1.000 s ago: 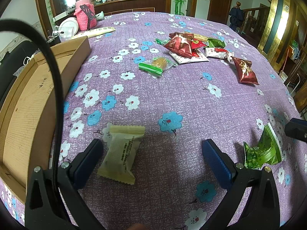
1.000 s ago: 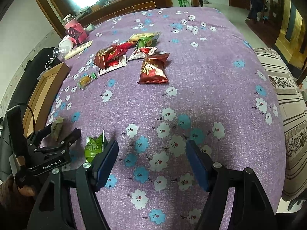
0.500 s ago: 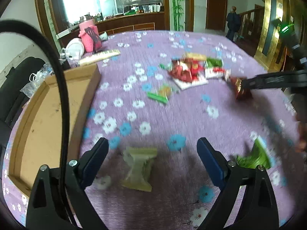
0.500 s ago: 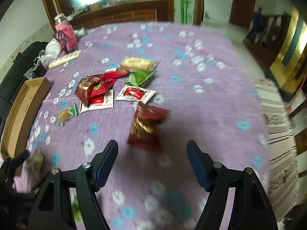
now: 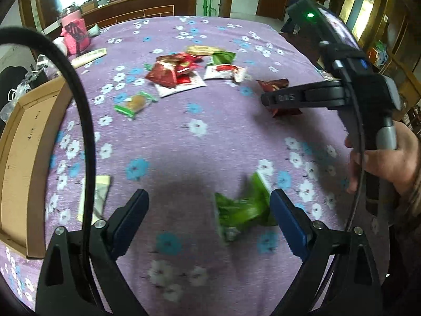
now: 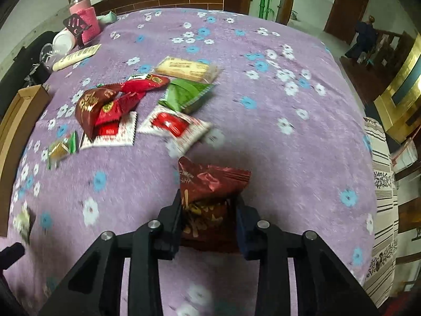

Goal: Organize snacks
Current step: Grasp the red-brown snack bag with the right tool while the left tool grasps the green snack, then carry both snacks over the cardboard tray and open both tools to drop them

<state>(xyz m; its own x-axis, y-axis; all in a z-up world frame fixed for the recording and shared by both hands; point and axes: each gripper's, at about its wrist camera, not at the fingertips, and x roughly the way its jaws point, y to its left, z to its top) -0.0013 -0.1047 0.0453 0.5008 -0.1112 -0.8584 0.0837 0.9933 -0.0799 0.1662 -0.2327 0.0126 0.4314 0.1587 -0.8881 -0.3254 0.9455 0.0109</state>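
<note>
Right gripper (image 6: 209, 210): jaws clamped on dark red snack bag (image 6: 210, 197), just beside the red-and-white packet (image 6: 173, 126); left gripper (image 5: 209, 210): jaws held wide apart over the purple floral tablecloth (image 5: 210, 137), green packet (image 5: 242, 208) lying between them; cardboard tray (image 5: 18, 158) placed left.

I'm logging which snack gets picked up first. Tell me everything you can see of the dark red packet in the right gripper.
The dark red packet is a glossy, crinkled foil pouch with pale lettering and a picture of brown snack pieces. It is pinched at its near end by the right gripper; its crimped far end points away across the purple flowered tablecloth. Whether it is lifted or still resting on the cloth cannot be told.
</note>
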